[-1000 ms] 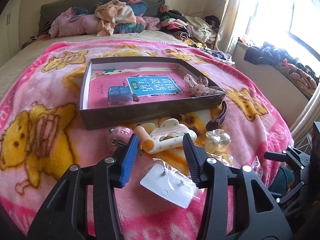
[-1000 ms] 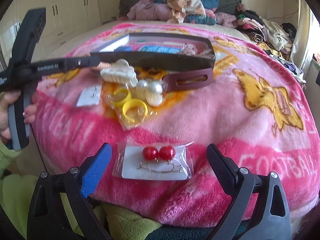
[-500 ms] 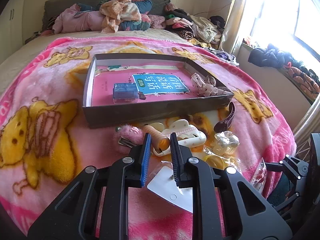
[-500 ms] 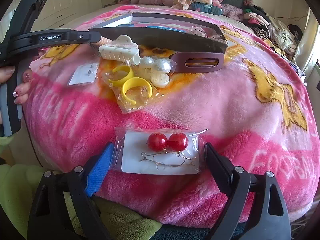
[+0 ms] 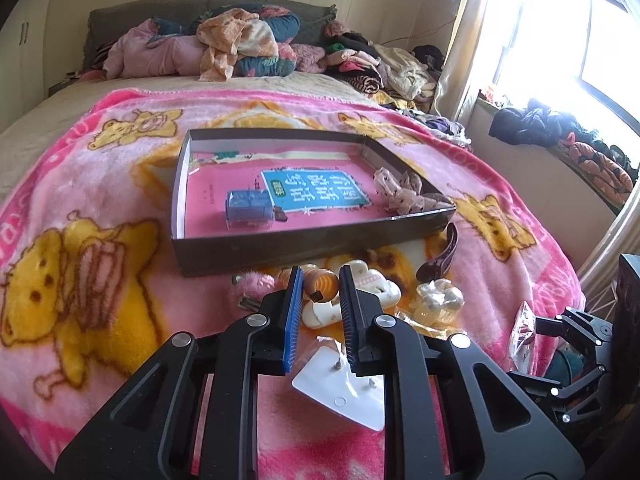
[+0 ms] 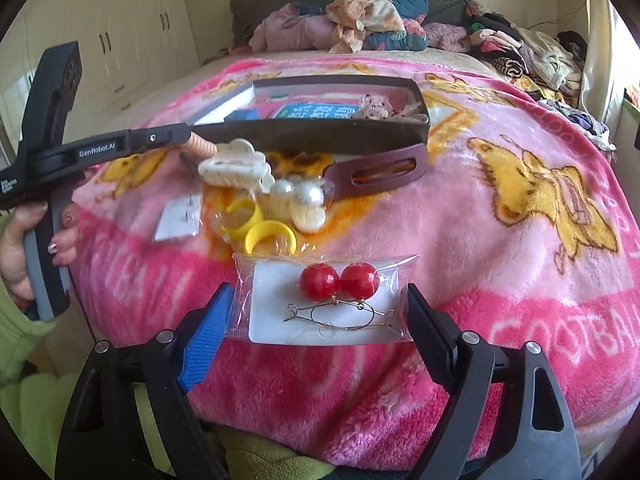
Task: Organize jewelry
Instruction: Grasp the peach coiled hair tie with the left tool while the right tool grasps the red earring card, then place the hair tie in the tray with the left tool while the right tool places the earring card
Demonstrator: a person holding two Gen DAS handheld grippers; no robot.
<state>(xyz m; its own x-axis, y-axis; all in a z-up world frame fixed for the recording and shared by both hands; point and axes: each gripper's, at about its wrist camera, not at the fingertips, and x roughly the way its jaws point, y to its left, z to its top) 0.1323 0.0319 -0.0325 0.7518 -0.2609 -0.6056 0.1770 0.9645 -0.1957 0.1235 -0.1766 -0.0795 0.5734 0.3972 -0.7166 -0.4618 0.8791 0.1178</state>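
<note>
Shallow dark tray (image 5: pixel 248 254) sits mid-blanket on the bed; everything else noted relative to it. Inside the tray: small blue box (image 5: pixel 248 210) toward its left, lacy hair bow (image 5: pixel 404 196) at its right wall. Just before the tray's near wall lies the clutter: white claw clip (image 6: pixel 236 166), orange coil hair tie (image 5: pixel 322 284), pearl pieces in a bag (image 6: pixel 302 200), maroon hair clip (image 6: pixel 380 168), yellow rings (image 6: pixel 272 238), white stud card (image 6: pixel 180 220), pink fluffy item (image 5: pixel 256 282). The claw clip crowds the coil tie on its right. Right wrist view alone shows the bagged red ball earrings (image 6: pixel 340 284), nearest the bed's edge and well apart from the tray, plus the hand (image 6: pixel 24 248) on my left handle. Left wrist view alone shows the tray's interior plainly. My left gripper (image 5: pixel 320 280): jaws pressed in, pinching the coil tie. My right gripper (image 6: pixel 316 316): jaws spread wide, flanking the earring bag; contact with its edges unclear.
</note>
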